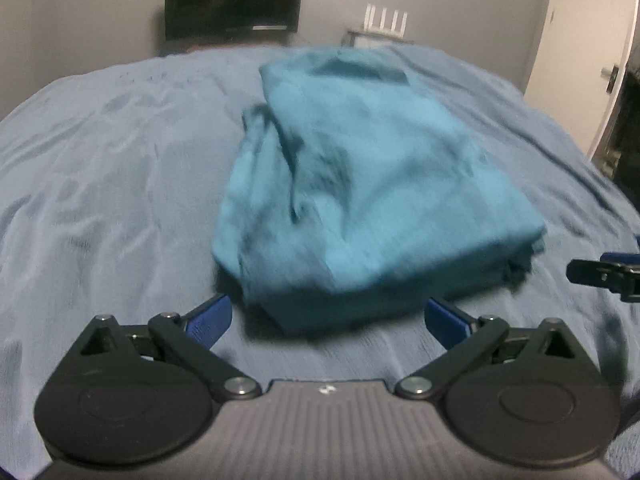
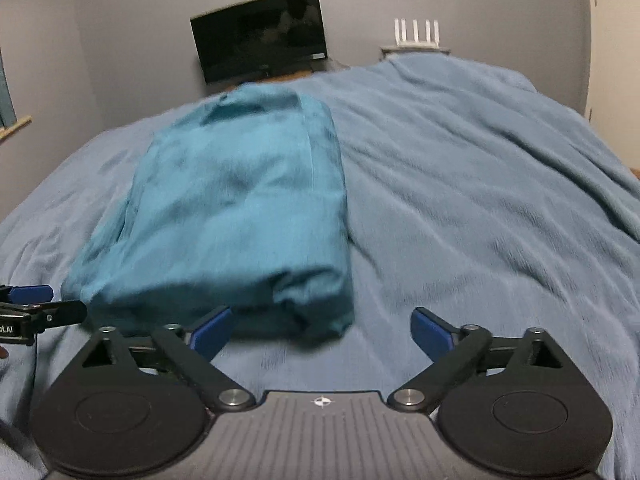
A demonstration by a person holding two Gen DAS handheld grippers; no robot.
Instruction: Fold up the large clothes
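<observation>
Your left gripper (image 1: pixel 328 320) and right gripper (image 2: pixel 322 330) both gape empty beside the folded teal garment (image 1: pixel 360 184) on the bedspread (image 1: pixel 100 184).

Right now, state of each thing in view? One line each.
Left gripper: open, holding nothing, just short of the garment's near edge.
Right gripper: open, holding nothing, at the garment's near right corner.
Teal garment: folded into a thick rumpled bundle, lying on the bed, not gripped.
Blue bedspread: spread over the bed, wrinkled.
Monitor: screen dark.
Door: ajar.
</observation>
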